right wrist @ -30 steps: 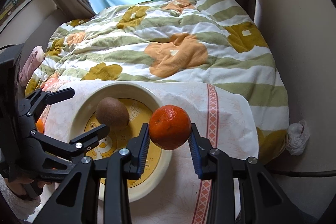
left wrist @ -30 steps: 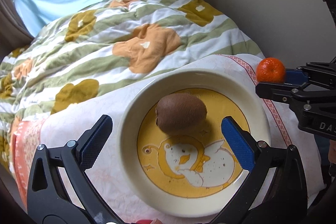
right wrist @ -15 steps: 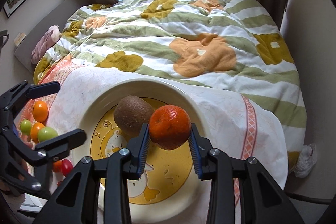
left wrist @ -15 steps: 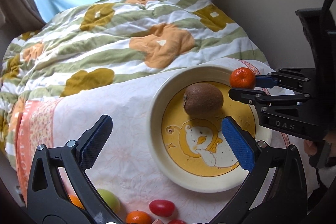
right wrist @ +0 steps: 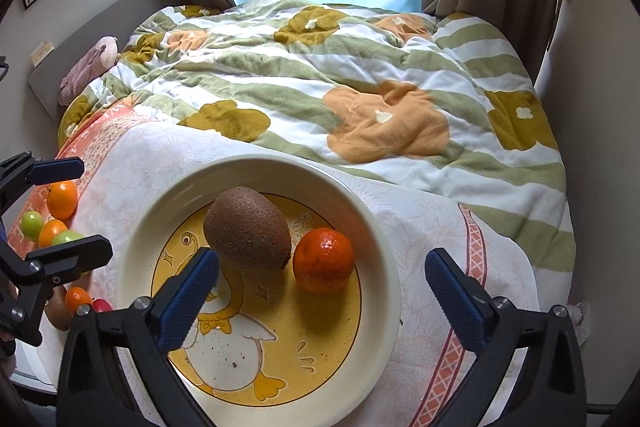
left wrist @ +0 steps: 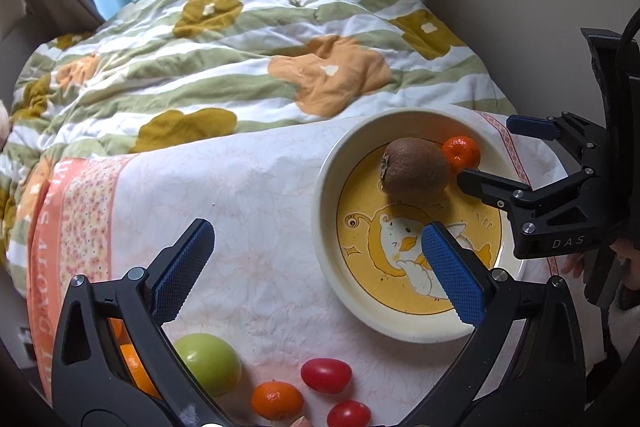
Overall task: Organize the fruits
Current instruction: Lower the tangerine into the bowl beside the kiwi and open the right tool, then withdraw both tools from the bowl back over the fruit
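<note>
The right gripper [right wrist: 322, 291] is opening wide, nothing pinched, so the mandarin [right wrist: 324, 259] sits free in the plate [right wrist: 384, 247], touching the kiwi [right wrist: 248, 229]. The left gripper [left wrist: 316, 269] hangs open near the loose fruit, likely next.

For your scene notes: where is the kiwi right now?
In the right wrist view the kiwi lies in the plate, left of and touching the tangerine.

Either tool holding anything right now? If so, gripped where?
Nothing held. Right tool is opening, nothing between its pads; the mandarin lies in the plate. Left tool open, empty.
</note>
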Tool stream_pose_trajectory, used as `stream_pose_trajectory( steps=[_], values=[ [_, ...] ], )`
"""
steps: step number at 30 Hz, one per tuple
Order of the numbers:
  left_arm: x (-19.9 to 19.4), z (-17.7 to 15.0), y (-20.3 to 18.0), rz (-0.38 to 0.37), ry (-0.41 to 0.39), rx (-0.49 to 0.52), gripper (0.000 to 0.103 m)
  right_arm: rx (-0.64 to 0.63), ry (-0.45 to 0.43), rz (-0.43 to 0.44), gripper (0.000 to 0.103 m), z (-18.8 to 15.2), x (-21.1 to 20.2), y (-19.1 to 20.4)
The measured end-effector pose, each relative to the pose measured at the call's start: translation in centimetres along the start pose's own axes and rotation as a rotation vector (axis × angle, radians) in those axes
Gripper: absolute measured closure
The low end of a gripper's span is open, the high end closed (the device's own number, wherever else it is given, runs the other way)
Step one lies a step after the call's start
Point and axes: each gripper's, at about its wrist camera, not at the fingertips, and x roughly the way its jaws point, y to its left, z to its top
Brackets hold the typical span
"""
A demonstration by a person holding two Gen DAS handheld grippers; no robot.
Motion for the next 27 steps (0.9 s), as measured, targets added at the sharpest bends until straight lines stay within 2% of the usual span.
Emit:
stream_pose_trajectory(
  steps=[8, 18, 22, 27],
  values=[
    [-1.8, 0.3, -0.2, -0.002, -0.031, -0.005, 0.000, 0.001, -0.019, -0.019, 0.000, 0.0, -2.5, 0.2],
    [-7.8, -0.3, 0.4, 0.009, -0.115, -0.009, 0.000, -0.010, -0.047, -0.058, 0.000, -0.3, -7.5, 1.6],
    [-10.9, -1.6, 1.4, 0.021, -0.162, -0.005, 0.000, -0.050, -0.079, -0.122, 0.000, -0.7, -10.1, 3.4],
    [-14.9, -3.8, 3.2, 0.031, -0.203, 0.000, 0.000, -0.067, -0.108, -0.140, 0.000, -1.2, -13.6, 6.9]
  ],
)
